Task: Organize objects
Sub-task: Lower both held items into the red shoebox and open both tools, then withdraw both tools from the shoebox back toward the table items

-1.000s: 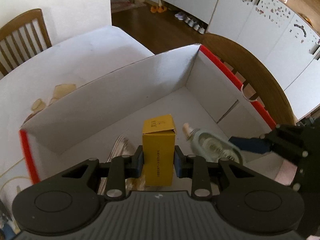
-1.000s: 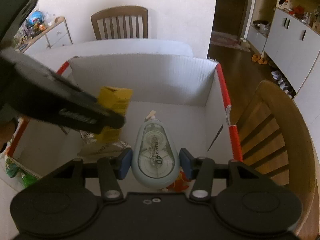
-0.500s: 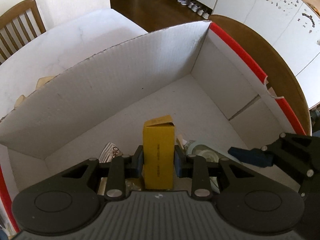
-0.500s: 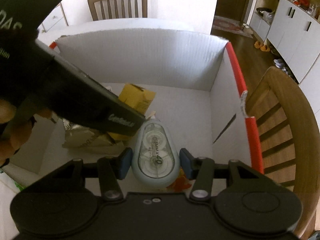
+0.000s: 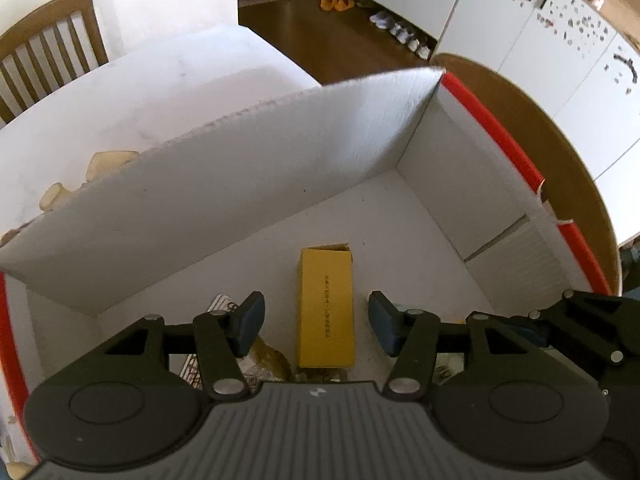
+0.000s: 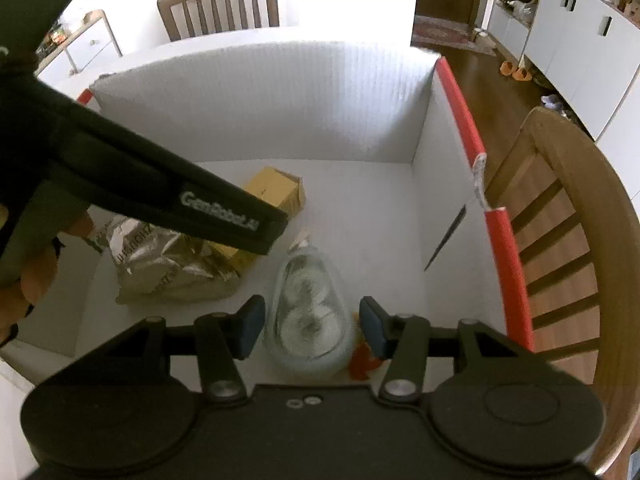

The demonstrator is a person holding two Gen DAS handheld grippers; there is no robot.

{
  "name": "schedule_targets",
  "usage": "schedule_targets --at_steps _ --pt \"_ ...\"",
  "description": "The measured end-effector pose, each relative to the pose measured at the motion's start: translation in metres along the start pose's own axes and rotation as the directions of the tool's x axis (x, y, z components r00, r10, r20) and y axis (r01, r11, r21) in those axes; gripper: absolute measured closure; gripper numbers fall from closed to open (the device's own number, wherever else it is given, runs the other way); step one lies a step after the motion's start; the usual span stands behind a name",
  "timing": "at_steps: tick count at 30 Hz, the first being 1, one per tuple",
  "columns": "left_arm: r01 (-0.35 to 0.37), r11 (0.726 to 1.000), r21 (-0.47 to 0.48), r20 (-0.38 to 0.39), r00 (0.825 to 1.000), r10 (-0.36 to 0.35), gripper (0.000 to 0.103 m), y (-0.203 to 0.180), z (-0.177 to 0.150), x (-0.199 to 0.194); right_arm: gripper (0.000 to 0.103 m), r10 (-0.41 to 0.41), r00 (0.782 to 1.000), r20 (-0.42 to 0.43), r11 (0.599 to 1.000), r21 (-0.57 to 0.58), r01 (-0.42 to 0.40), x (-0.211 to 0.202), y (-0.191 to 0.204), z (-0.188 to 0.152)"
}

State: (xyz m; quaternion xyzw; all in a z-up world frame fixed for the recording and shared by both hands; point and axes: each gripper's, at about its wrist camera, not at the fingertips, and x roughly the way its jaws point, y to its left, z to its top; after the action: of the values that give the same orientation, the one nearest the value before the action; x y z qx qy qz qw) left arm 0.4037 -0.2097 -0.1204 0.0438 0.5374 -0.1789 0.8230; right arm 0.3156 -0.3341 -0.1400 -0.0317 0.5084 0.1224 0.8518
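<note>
Yellow carton [image 5: 326, 306] flat on box floor [image 5: 360, 216], frame centre; pale-blue tape dispenser [image 6: 310, 312] flat, lower centre, beside silver pouch [image 6: 168, 268].

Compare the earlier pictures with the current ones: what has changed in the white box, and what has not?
Both hand-held grippers opened. The left let go of the yellow carton, the right let go of the correction tape dispenser; both things now lie on the box floor. The foil packet stayed put.

Black plastic left gripper [image 5: 316, 320], blue finger pads [image 5: 250, 322], silver screws, ribbed grey housing, white "GenRobot.AI" lettering
</note>
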Motion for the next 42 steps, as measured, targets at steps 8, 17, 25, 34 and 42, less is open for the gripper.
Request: schedule_targets --at_steps 8,17,25,34,42 --pt "0.017 1.000 0.002 0.082 0.996 -0.017 0.047 0.011 -0.015 -0.044 0.045 0.026 0.997 0.072 0.999 0.018 -0.027 -0.034 0.001 0.002" --pt "0.049 0.999 0.013 0.186 0.981 -0.051 0.047 0.013 -0.037 -0.094 0.041 0.049 0.988 0.144 0.998 0.039 -0.055 -0.072 0.010 0.002" --pt "0.073 0.997 0.011 0.271 0.960 -0.073 0.047 0.031 -0.063 -0.143 0.038 0.061 0.977 0.205 0.996 0.048 -0.072 -0.104 0.032 -0.003" --pt "0.075 0.997 0.011 0.327 0.942 -0.074 0.047 0.059 -0.101 -0.188 0.029 0.054 0.967 0.247 0.996 0.061 -0.071 -0.123 0.069 -0.014" --pt "0.080 0.997 -0.005 0.347 0.935 -0.073 0.037 0.094 -0.141 -0.212 0.023 0.062 0.961 0.270 0.994 0.065 -0.083 -0.133 0.107 -0.027"
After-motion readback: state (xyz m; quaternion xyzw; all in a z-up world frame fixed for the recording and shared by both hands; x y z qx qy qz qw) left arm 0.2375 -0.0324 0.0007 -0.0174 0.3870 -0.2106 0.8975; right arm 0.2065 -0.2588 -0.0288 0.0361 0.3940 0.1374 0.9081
